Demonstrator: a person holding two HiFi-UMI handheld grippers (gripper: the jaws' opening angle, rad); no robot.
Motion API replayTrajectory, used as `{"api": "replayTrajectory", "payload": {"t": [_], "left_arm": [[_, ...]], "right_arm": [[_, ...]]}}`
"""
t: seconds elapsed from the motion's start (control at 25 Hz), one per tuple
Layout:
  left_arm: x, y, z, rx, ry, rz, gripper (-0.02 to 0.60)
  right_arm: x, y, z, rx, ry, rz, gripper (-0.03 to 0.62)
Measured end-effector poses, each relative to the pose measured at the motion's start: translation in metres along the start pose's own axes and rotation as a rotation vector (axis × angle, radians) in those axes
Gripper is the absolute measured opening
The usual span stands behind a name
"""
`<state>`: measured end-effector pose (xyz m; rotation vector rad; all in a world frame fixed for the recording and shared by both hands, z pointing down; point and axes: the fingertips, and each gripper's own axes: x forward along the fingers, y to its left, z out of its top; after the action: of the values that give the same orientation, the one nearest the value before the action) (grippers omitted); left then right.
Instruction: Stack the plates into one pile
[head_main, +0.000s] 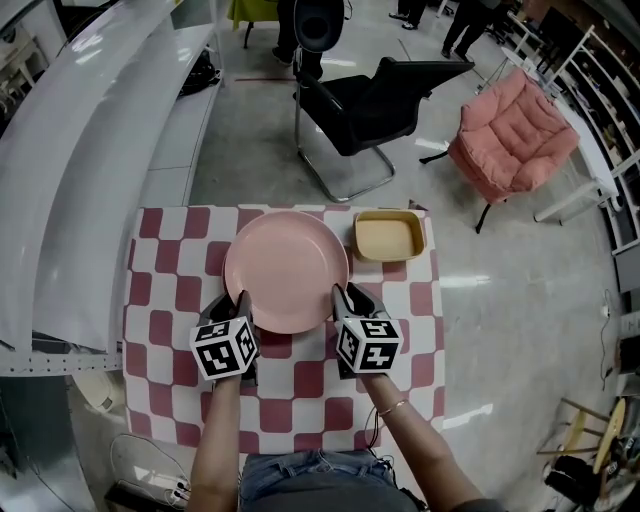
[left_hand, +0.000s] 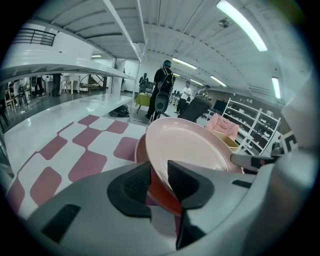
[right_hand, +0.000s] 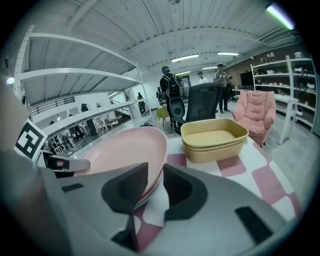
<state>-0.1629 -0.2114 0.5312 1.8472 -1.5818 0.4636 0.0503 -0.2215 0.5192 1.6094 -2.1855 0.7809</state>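
Note:
A large pink plate (head_main: 286, 270) lies in the middle of the red-and-white checked table (head_main: 160, 300), on top of another plate whose darker rim (left_hand: 140, 150) shows under it. My left gripper (head_main: 240, 302) straddles the near left rim, which runs between its jaws (left_hand: 159, 182). My right gripper (head_main: 342, 296) straddles the near right rim (right_hand: 152, 185), with a little gap beside one pad. Both stand open round the rim of the pink plate (right_hand: 120, 150). The lower plate is mostly hidden.
Two stacked yellow square dishes (head_main: 388, 236) stand at the table's far right corner, close to the plate. Beyond the far edge are a black chair (head_main: 370, 100) and a pink armchair (head_main: 515, 135). People stand far off on the floor.

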Motion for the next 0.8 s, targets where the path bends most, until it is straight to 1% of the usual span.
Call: {"api": "replayTrajectory", "payload": {"t": [0.36,0.8], "left_arm": [[0.000,0.003,-0.002,0.054,0.020,0.044,0.119],[0.001,0.003,-0.003,0.149,0.021,0.091,0.135]], "right_arm": [[0.008,0.000,-0.011,-0.018,0.041,0.011,0.095],[0.013,-0.001,-0.013,-0.027,0.048,0.010,0.095]]}}
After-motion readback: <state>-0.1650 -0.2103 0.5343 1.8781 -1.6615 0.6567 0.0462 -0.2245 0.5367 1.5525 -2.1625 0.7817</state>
